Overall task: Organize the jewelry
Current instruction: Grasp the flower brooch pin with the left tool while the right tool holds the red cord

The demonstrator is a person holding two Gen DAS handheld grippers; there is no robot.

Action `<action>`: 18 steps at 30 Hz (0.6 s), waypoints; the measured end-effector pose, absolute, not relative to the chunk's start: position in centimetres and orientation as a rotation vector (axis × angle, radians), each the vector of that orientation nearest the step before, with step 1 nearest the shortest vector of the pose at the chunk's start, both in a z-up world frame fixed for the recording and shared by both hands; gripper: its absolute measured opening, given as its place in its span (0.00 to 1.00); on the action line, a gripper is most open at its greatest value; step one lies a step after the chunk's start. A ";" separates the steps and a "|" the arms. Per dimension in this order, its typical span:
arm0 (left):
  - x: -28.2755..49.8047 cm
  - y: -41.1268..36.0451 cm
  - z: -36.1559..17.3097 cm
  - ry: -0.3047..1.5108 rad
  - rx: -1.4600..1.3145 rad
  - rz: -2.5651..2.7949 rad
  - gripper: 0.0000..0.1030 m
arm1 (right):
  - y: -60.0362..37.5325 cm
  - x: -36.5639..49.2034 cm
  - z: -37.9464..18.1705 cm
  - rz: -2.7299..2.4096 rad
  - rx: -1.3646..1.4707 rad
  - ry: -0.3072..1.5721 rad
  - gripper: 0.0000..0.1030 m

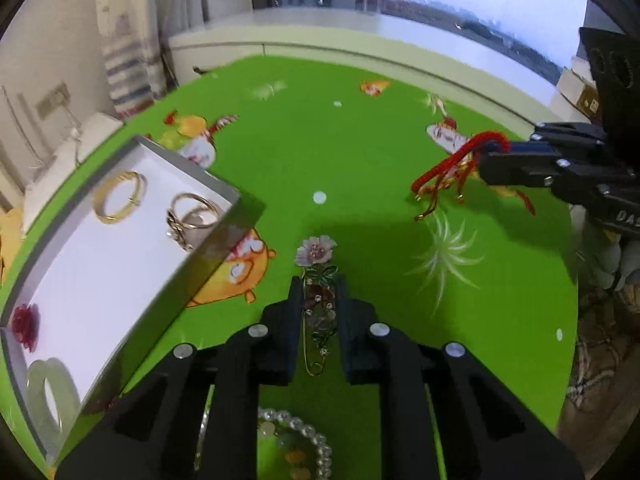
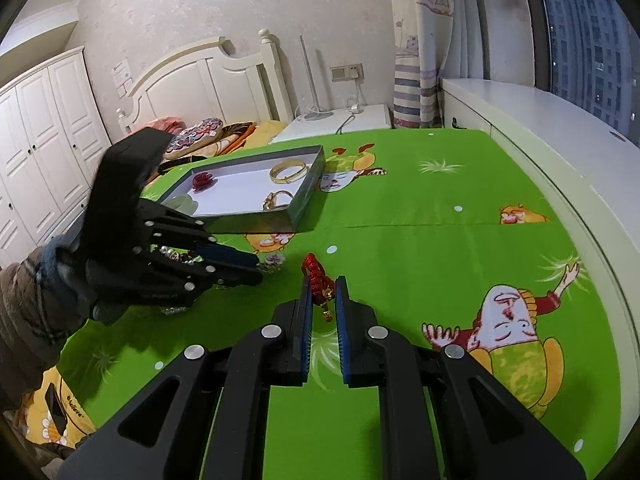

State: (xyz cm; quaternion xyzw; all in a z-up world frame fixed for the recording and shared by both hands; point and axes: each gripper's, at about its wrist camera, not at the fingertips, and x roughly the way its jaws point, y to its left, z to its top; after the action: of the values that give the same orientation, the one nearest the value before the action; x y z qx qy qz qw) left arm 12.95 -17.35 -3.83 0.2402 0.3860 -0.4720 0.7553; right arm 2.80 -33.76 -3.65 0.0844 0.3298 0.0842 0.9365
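Observation:
My left gripper (image 1: 319,280) is shut on a flower brooch (image 1: 316,254) with a pink blossom and a gold pin, held above the green table. My right gripper (image 2: 323,280) is shut on a red cord bracelet (image 2: 316,270) with gold charms; it also shows in the left wrist view (image 1: 452,168). The grey jewelry box (image 1: 216,256) lies at the left with a white floor. In it are a gold bangle (image 1: 120,196), a gold ring set (image 1: 192,216), a red flower piece (image 1: 26,320) and a pale jade bangle (image 1: 52,396).
A pearl bracelet (image 1: 304,428) lies on the green cartoon tablecloth (image 1: 360,152) under my left gripper. A white windowsill (image 2: 540,120) runs along the far edge. A bed and nightstand (image 2: 340,116) stand beyond the box.

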 end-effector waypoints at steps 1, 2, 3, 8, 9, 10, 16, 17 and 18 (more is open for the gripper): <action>12.8 -17.1 -3.4 0.832 0.513 -1.027 0.16 | -33.7 3.0 -3.6 0.173 0.166 0.674 0.13; 12.7 -16.7 -2.7 0.817 0.498 -1.020 0.16 | -33.5 3.1 -3.5 0.175 0.157 0.674 0.13; 12.4 -16.2 -2.3 0.804 0.489 -1.011 0.16 | -33.3 3.3 -3.4 0.177 0.150 0.675 0.13; 14.5 -13.7 0.0 0.772 0.452 -0.908 0.16 | -31.5 6.1 -2.0 0.225 0.092 0.665 0.13; 15.5 -13.0 0.6 0.773 0.430 -0.879 0.16 | -31.1 7.0 -1.8 0.237 0.078 0.661 0.13; 16.0 -12.5 0.6 0.773 0.416 -0.861 0.16 | -30.8 7.7 -1.6 0.246 0.070 0.659 0.13; 19.6 -10.5 1.2 0.764 0.402 -0.717 0.16 | -28.8 14.6 0.1 0.328 0.062 0.651 0.13; 20.0 -10.4 1.0 0.767 0.404 -0.700 0.16 | -28.6 15.3 0.1 0.337 0.068 0.654 0.13; 20.6 -10.3 0.9 0.772 0.408 -0.678 0.16 | -28.3 16.6 0.2 0.353 0.081 0.665 0.13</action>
State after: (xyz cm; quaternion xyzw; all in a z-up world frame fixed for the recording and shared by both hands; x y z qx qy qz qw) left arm 20.60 -10.31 0.89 0.1936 0.3666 -0.3221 0.8511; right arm 16.61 -28.30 0.15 0.0395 0.3247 0.1724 0.9292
